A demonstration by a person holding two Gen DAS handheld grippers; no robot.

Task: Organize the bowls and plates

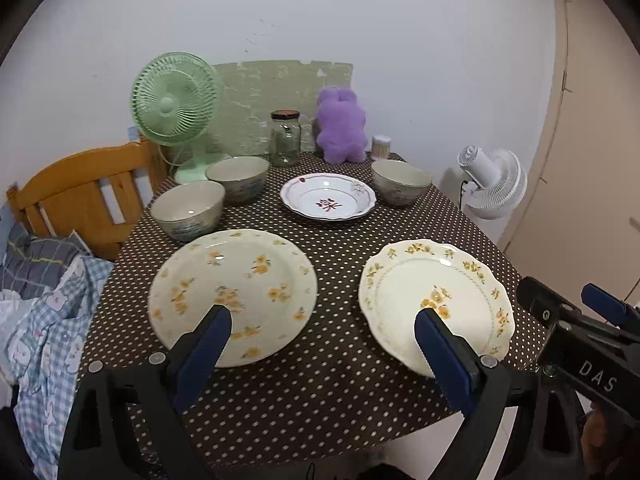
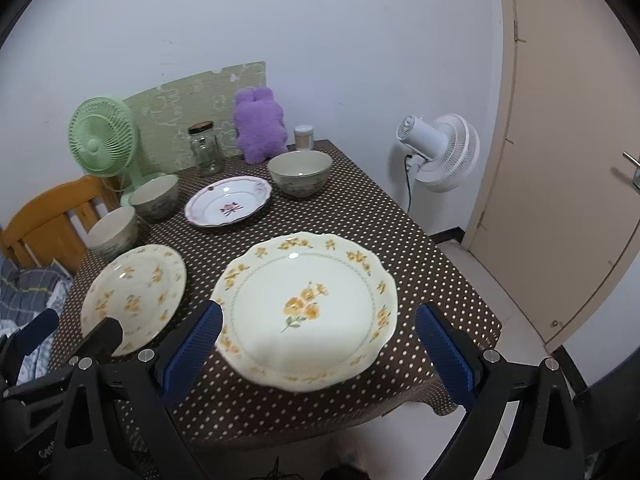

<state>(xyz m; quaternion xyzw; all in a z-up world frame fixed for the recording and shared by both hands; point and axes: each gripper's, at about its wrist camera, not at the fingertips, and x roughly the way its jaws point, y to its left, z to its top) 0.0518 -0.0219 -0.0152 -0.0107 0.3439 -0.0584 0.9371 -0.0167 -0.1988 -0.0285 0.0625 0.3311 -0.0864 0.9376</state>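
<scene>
Brown polka-dot tablecloth [image 1: 320,392] covers the table. Along its far edge: green desk fan [image 1: 176,100] at the left corner, glass jar [image 1: 285,138], purple plush toy [image 1: 342,128], small toothpick holder [image 1: 381,147]. White fan [image 1: 494,182] off the right edge. Wooden chair [image 1: 76,200] off the left edge. Beige door [image 2: 568,140] right.

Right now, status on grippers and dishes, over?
Left gripper open, empty. Right gripper open, empty. Three plates and three bowls lie separate on the table, none stacked. Nothing blocking.
</scene>
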